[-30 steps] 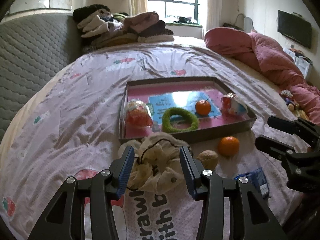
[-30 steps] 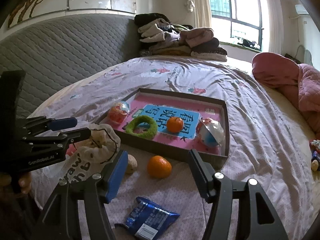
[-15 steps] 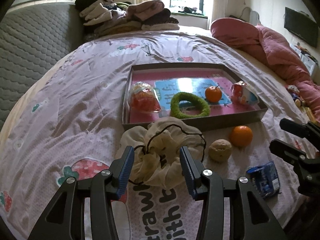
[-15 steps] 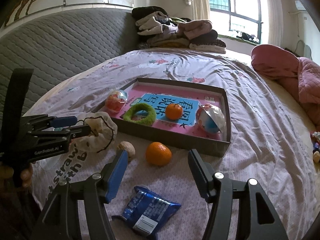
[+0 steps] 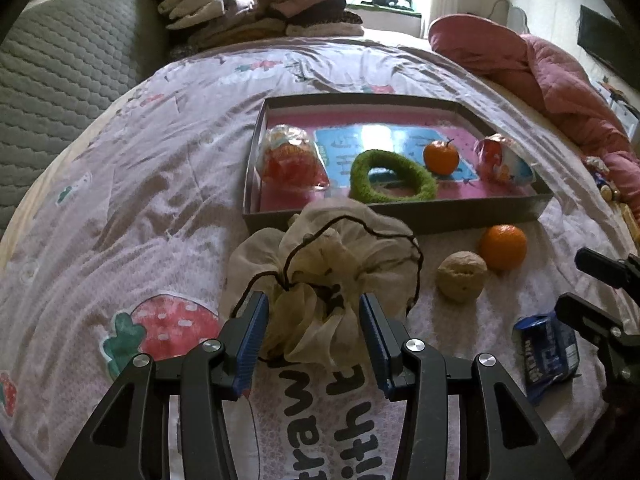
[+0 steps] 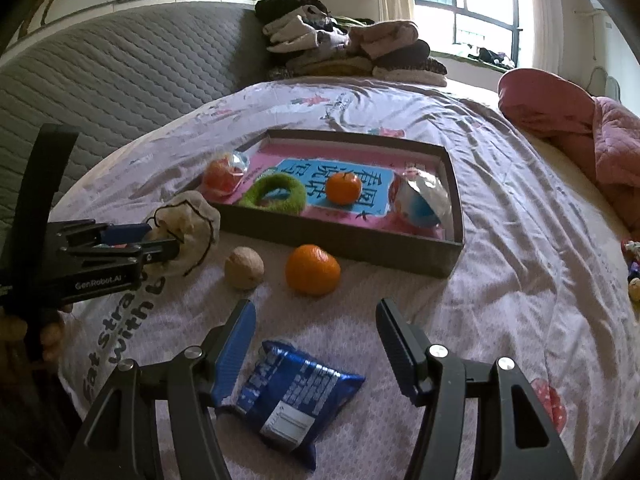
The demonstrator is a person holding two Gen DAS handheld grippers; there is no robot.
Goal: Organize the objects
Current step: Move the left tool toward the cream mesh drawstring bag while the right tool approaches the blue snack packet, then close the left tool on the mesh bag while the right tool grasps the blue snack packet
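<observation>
A crumpled cream scrunchie (image 5: 332,272) with dark cord trim lies on the bedspread (image 5: 132,208), its near folds between the spread, unclenched fingers of the left gripper (image 5: 313,336). The tray (image 5: 440,220) wall runs just beyond it at 12 o'clock. A walnut (image 5: 460,276) sits at 2 o'clock; open bedspread stretches toward 9 o'clock. The right gripper (image 6: 316,332) hangs released over a blue packet (image 6: 292,396).

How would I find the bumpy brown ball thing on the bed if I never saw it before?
Start at the shallow brown cardboard tray on the bed. On the sheet in front of it lie a loose orange tangerine and, just left of it, the wrinkled tan walnut. It is the only dull, beige, rough-shelled ball there, smaller than the tangerine.
</observation>
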